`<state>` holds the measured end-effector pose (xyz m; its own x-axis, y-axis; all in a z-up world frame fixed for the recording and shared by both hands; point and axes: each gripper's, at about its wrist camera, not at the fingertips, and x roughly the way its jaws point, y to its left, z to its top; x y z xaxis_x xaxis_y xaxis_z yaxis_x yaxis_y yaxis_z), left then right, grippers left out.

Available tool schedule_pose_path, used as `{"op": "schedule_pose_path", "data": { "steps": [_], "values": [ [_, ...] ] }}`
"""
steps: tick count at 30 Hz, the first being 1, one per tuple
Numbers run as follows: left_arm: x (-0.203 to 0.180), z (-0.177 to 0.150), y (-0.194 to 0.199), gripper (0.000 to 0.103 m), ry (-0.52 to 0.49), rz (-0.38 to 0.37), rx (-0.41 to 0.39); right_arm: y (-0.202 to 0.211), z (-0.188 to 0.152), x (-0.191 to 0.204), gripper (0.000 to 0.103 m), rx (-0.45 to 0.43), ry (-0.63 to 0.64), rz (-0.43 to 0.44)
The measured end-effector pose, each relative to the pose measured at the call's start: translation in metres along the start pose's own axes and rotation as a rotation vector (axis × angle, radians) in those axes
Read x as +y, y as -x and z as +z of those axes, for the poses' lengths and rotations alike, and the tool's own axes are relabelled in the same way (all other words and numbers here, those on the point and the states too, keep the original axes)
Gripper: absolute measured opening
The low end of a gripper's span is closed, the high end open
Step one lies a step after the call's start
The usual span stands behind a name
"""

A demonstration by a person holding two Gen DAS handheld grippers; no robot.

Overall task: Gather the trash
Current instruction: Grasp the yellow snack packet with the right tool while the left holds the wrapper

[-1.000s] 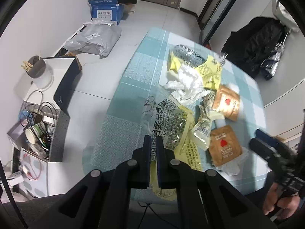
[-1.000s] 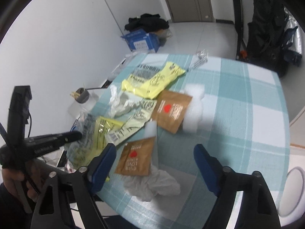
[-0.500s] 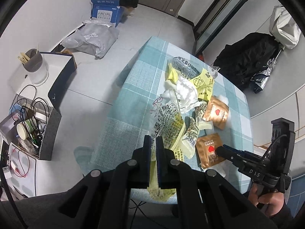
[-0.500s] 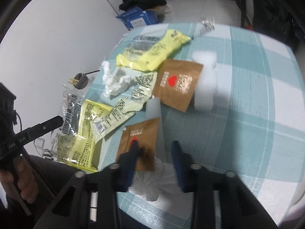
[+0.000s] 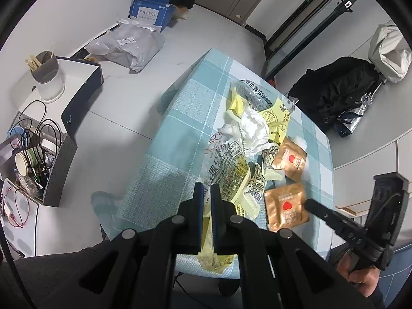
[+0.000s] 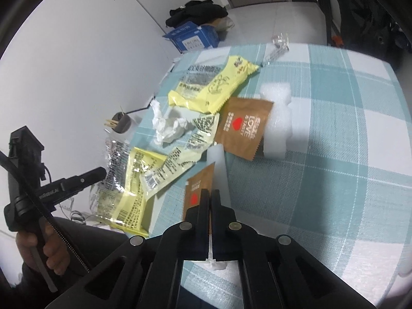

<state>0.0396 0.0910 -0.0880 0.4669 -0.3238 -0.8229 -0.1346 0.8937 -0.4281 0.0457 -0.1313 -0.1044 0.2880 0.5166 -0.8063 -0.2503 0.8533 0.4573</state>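
Trash lies on a teal checked tablecloth [image 6: 334, 134]. My left gripper [image 5: 207, 193] is shut on a clear and yellow printed wrapper [image 5: 226, 172], also seen in the right wrist view [image 6: 128, 180], lifted at the table's near edge. My right gripper [image 6: 210, 198] is shut on a brown heart sachet [image 6: 197, 193], together with a white foam strip [image 6: 219, 164]; the sachet also shows in the left wrist view [image 5: 284, 207]. A second brown sachet [image 6: 243, 127], a crumpled tissue [image 6: 167, 126], a yellow packet [image 6: 213, 85] and a pale printed wrapper [image 6: 180, 159] lie on the cloth.
A white foam block [image 6: 279, 118] sits beside the second sachet. A clear plastic scrap [image 6: 279, 42] lies at the far edge. On the floor are a blue box [image 5: 150, 9], a grey bag [image 5: 128, 43] and a cluttered side shelf [image 5: 38, 139].
My right gripper closed from wide open onto the near brown sachet and foam strip. My left gripper rose higher above the table, lifting the printed wrapper with it.
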Motion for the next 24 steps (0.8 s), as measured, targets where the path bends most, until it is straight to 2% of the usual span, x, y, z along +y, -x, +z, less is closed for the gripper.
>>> {"op": "schedule_pose_path", "data": {
  "steps": [11, 24],
  "values": [
    [-0.011, 0.001, 0.015, 0.000, -0.062, 0.060, -0.020, 0.030, 0.000, 0.020, 0.000, -0.080, 0.076, -0.018],
    [-0.051, 0.008, 0.036, 0.000, -0.208, 0.175, -0.080, 0.052, 0.008, 0.015, 0.000, -0.190, 0.057, 0.020]
  ]
}}
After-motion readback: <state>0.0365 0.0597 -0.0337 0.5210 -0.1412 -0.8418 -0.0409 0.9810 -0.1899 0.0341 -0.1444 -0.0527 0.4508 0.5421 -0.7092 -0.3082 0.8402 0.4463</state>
